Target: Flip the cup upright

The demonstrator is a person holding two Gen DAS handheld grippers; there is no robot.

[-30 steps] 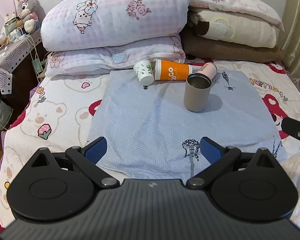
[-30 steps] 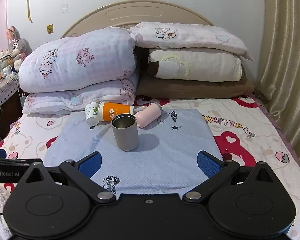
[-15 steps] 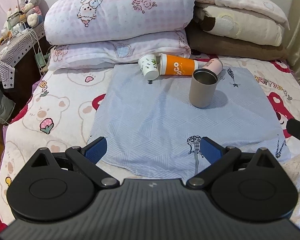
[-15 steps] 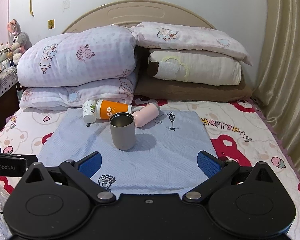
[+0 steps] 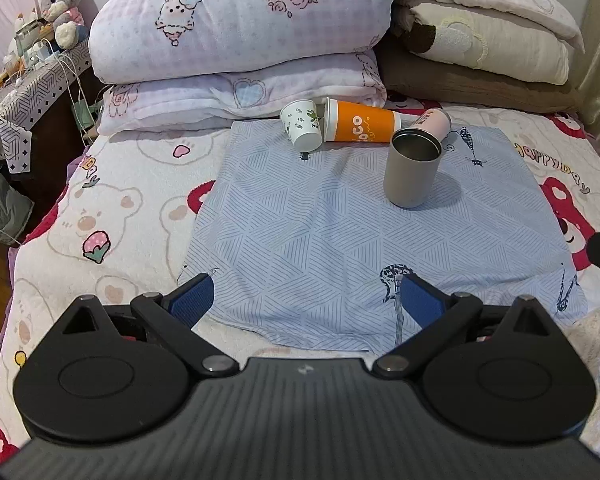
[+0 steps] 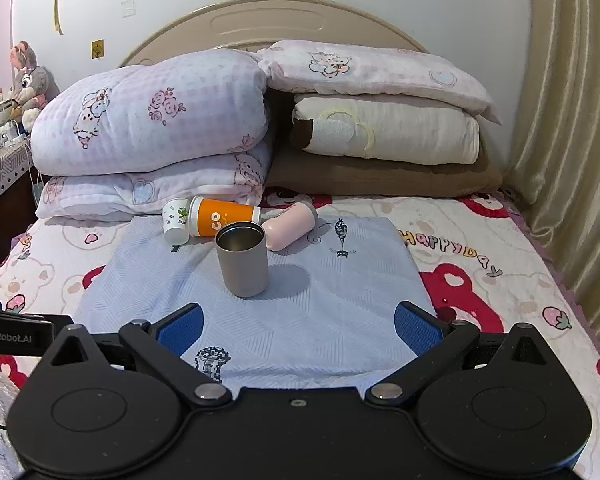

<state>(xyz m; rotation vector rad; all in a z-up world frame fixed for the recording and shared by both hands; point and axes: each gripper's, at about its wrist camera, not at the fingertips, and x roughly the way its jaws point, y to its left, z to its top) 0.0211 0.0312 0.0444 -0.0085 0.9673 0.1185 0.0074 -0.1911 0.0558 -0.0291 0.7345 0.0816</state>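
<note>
four cups are counted on the blue cloth spread over the bed. from left to right, a small white paper cup is seen lying tilted, an orange cup is laid on its side and touches it, a grey metal cup is stood upright, and a pink cup is laid on its side behind it. two grippers are seen: on the left gripper and the right gripper the jaws are spread wide, and nothing is held.
</note>
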